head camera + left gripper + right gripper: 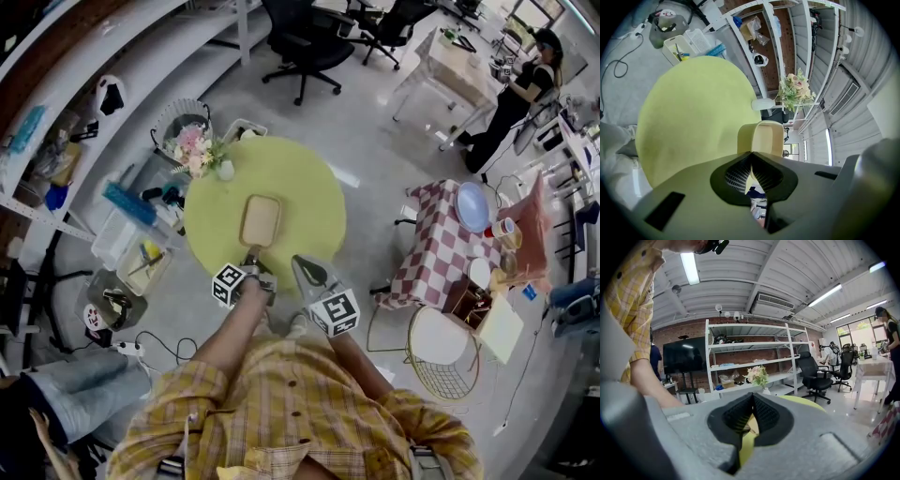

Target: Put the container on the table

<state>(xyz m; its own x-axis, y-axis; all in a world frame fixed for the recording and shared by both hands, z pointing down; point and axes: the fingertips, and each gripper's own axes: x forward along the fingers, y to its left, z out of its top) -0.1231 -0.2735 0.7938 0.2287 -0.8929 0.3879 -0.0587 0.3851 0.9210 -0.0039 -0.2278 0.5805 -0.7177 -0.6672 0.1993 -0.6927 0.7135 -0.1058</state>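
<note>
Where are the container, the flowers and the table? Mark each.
container point(261, 220): head view, its flat middle.
flowers point(796, 91): left gripper view, the blossoms.
table point(314, 202): head view, bare green top.

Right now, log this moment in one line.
left tongs: shut on container rim | container: on or just above table, contact unclear | right tongs: shut, empty, near table edge

L hand-held gripper point(751, 155) pinching container point(261, 220), R point(752, 398) closed

R tool point(752, 398) — jaws together, empty
</note>
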